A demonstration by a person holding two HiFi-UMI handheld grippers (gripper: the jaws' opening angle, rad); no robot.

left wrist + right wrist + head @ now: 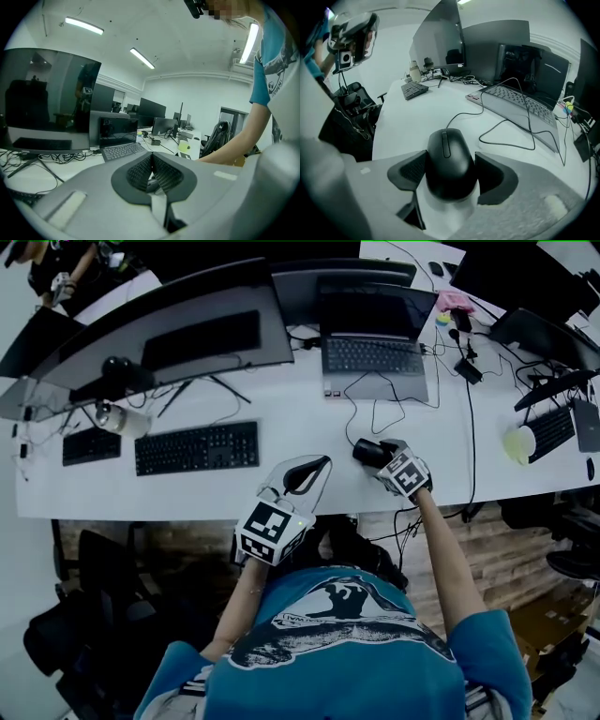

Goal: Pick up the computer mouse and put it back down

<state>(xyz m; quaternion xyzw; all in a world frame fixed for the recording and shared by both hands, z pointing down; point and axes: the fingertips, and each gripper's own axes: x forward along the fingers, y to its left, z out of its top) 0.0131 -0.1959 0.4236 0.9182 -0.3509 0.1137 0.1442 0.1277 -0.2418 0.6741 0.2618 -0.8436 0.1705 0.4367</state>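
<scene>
A black corded computer mouse (447,161) rests on the white desk (417,117), in front of the laptop in the head view (368,451). My right gripper (451,172) points steeply down over it. Its two dark pads sit against the mouse's left and right sides, so it is shut on the mouse. The mouse's cable (506,136) loops away toward the laptop. My left gripper (314,468) hovers at the desk's near edge, to the left of the mouse. Its pads (151,171) meet with nothing between them.
An open laptop (375,357) stands behind the mouse. A black keyboard (197,448) and a smaller one (91,445) lie to the left under a wide monitor (178,334). More cables, a keyboard and a yellow-green object (517,443) crowd the right end.
</scene>
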